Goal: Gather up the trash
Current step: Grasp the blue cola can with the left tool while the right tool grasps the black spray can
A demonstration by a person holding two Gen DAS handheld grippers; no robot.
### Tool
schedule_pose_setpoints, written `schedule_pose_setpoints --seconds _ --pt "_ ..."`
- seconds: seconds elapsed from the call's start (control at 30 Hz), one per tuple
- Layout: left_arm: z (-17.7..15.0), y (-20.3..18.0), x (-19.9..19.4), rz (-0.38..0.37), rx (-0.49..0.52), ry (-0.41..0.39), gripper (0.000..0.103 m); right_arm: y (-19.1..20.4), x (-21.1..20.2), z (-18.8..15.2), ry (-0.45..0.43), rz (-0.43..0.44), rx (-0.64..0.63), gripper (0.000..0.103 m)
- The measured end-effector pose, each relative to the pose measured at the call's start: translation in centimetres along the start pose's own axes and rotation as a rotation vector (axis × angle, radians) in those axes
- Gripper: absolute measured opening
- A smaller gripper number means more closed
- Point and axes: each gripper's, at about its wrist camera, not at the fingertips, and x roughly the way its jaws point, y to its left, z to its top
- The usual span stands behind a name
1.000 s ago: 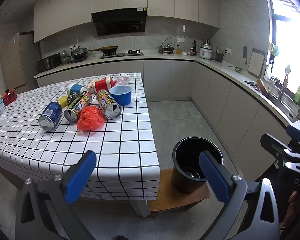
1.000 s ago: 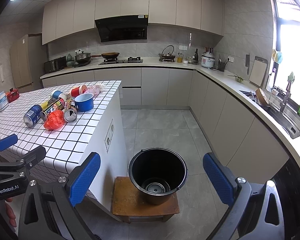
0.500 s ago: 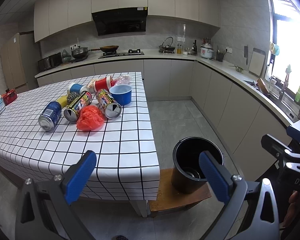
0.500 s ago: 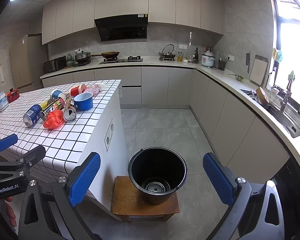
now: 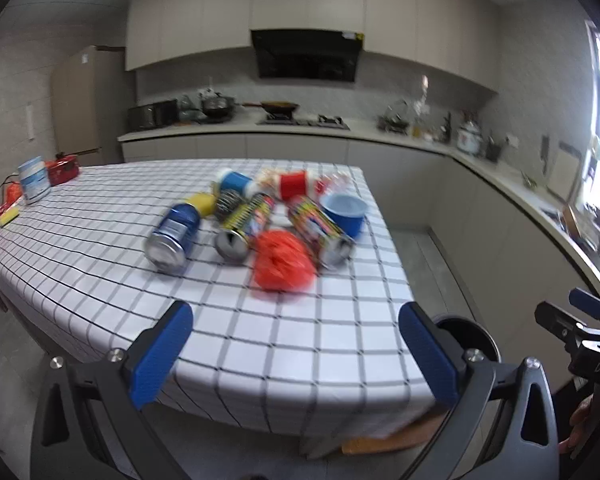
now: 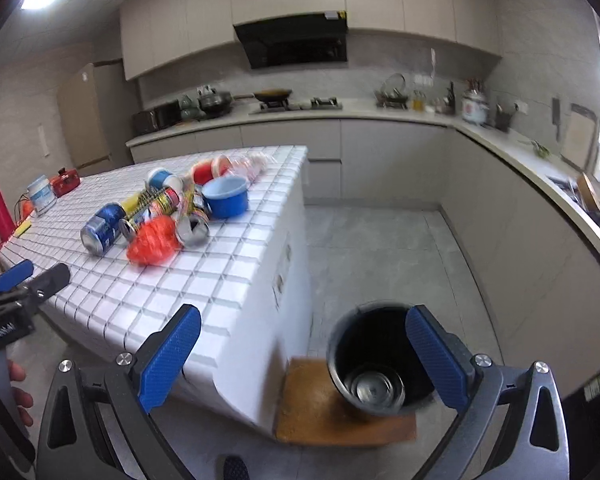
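1. The left gripper [image 5: 296,354] hangs over the near edge of the checked table [image 5: 320,340], its blue pads spread wide with nothing between them; the right gripper [image 6: 302,358] is likewise released and empty, one pad in front of the table's corner, the other in front of the black bucket [image 6: 342,364].
2. The trash lies in a loose heap toward the table's far right side, well apart from both grippers; a crumpled red bag [image 5: 282,262] sits nearest, with a blue can [image 5: 174,236] on its side to the left and two printed cans [image 5: 244,222] lying either side of the bag.
3. Behind them are a blue cup [image 5: 346,210] standing upright near the table's right edge, a red can [image 5: 294,185], a blue-and-white can [image 5: 236,181] and a yellow item [image 5: 202,203] too blurred to identify.
4. The bucket stands on a low wooden stool [image 6: 312,408] on the floor just beside the table's end; something round and metallic shows at its bottom.
5. At the table's far left stand a white tub [image 5: 34,179] and a red box [image 5: 64,168]; kitchen counters [image 6: 400,114] and a range hood [image 6: 296,46] line the back wall.
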Motion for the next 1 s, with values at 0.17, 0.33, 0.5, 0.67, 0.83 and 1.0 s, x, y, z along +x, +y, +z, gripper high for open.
schedule_pose_setpoints --seconds 0.17,0.33,0.5,0.67,0.83,1.0 --pt "1.3 4.4 3.4 0.09 0.005 0.001 0.103 3.0 4.2 3.3 0.01 -0.008 -0.035 0.103" --pt "2.5 8.8 8.1 0.17 -0.004 0.078 0.103 5.5 8.8 6.1 0.05 0.017 -0.016 0.103" --pt "4.0 11.9 11.2 0.149 -0.04 0.117 0.103 8.6 13.2 8.8 0.07 0.056 -0.021 0.103" --pt "4.8 13.5 14.2 0.137 -0.046 0.136 0.103 9.8 17.4 11.2 0.099 0.077 0.006 0.088" --pt "5.3 14.4 17.5 0.092 -0.049 0.187 0.103 12.1 20.8 11.5 0.162 0.141 -0.008 0.083" --pt "5.4 15.0 20.1 0.049 -0.052 0.245 0.096 14.1 24.9 10.9 0.252 0.161 -0.025 0.066"
